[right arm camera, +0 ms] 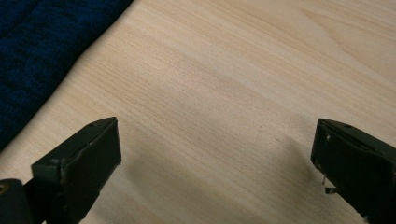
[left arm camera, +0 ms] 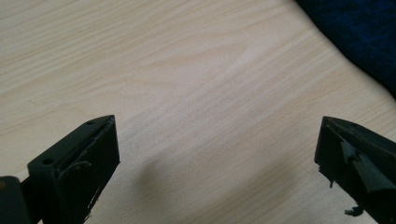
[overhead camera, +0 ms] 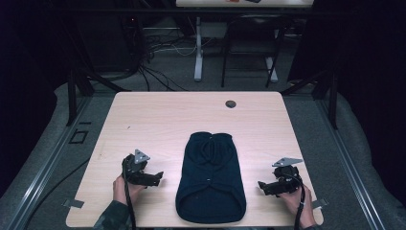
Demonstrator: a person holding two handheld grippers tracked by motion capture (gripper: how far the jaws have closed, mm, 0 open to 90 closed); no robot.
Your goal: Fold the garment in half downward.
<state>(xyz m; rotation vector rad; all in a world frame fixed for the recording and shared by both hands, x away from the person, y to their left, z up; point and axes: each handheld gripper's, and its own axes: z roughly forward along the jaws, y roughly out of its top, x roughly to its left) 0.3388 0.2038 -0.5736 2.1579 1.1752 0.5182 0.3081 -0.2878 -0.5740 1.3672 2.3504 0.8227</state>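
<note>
Near the front edge of the table, midway between your hands, the dark blue knitted garment lies flat with its hem toward you. Your left gripper sits just off its left side, jaws spread wide over bare wood, holding and touching nothing. Your right gripper mirrors it on the other side, jaws equally wide apart and empty, the cloth near but untouched.

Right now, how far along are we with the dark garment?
Done: the dark blue garment lies flat mid-table, sleeves apparently tucked in. In hand: nothing; the left gripper and right gripper flank it, open, over bare table. Left: any further folding, since no fingers touch the fabric.
</note>
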